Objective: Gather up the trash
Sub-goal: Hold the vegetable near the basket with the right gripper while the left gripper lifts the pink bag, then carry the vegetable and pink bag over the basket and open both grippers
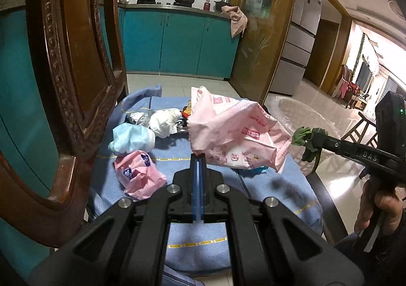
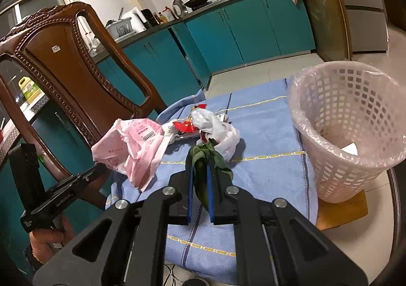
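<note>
My left gripper is shut on the edge of a large pink plastic bag and holds it above the blue cloth. The bag also shows in the right wrist view. My right gripper is shut on a wilted green leafy scrap, seen at the right in the left wrist view. A white lined trash basket stands at the right. On the cloth lie a blue face mask, a small pink bag, crumpled white tissue and red wrappers.
A carved wooden chair back stands close on the left. Teal kitchen cabinets and a stove with pots are behind. The basket sits on a wooden board at the table's right edge. A fridge is further right.
</note>
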